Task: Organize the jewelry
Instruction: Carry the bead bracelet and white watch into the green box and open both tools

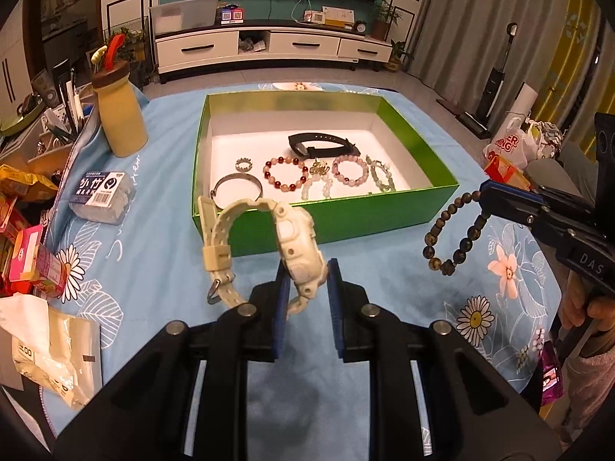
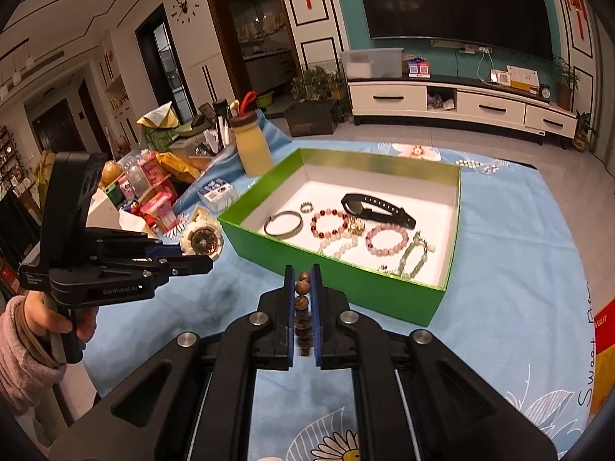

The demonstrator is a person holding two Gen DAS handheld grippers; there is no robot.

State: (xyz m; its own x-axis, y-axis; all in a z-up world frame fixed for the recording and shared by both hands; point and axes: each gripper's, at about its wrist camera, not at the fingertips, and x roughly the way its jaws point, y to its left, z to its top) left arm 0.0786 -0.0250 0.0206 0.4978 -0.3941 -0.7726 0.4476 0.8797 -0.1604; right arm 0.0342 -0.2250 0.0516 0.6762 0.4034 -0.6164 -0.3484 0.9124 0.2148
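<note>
A green box [image 1: 411, 130] with a white floor stands on the blue floral cloth. It holds a black band [image 1: 321, 145], a silver bangle [image 1: 238, 187], a small ring [image 1: 243, 164] and several bead bracelets [image 1: 285, 173]. My left gripper [image 1: 306, 269] is shut on a white watch [image 1: 296, 246], held above the cloth just in front of the box. It also shows in the right wrist view [image 2: 201, 241]. My right gripper [image 2: 302, 274] is shut on a dark bead bracelet [image 2: 302, 288], which hangs in the left wrist view [image 1: 453, 230] right of the box.
A yellow bottle [image 1: 120, 115] stands left of the box, with a tissue pack [image 1: 102, 196] in front of it. Snack packets and clutter [image 1: 27, 253] crowd the left edge. A bag [image 1: 511, 146] sits off the table's right side.
</note>
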